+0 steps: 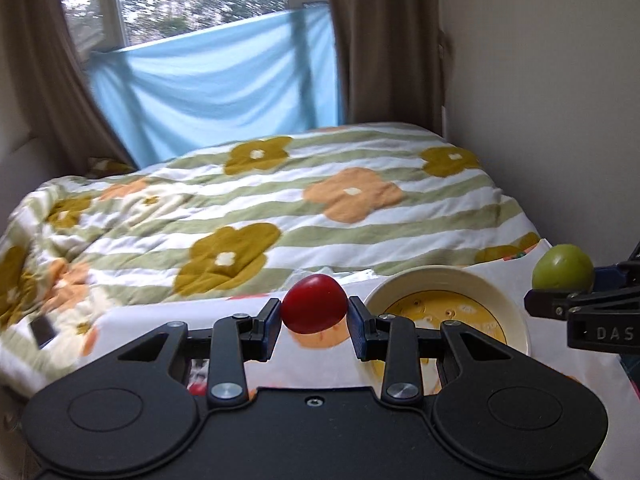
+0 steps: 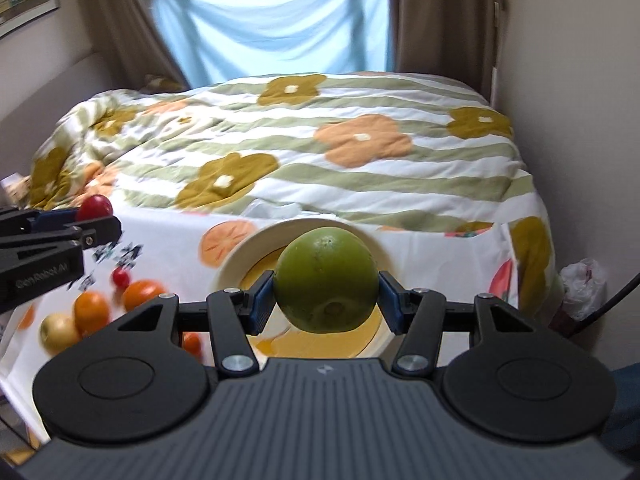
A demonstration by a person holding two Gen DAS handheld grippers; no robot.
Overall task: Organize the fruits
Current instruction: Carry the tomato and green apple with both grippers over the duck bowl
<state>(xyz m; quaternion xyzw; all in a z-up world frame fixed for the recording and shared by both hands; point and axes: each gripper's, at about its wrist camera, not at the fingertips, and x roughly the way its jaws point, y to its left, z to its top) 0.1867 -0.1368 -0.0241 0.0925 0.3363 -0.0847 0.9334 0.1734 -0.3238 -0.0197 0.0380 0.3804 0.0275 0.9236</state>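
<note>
We hold red tomato (image 1: 314,309) in left gripper (image 1: 313,322), jaws clamped on its sides, lifted over patterned tablecloth (image 1: 168,320). Right gripper (image 2: 326,300) jaws clamped on green citrus (image 2: 326,280), hanging above cream bowl (image 2: 236,256). Loose oranges (image 2: 94,312), small tomato (image 2: 121,277), yellowish fruit (image 2: 59,333) on cloth at left. We judge tomato soft, light, bruisable: gentle squeeze at widest part. Citrus firm, heavier, smooth skin may slip: grip at equator.
</note>
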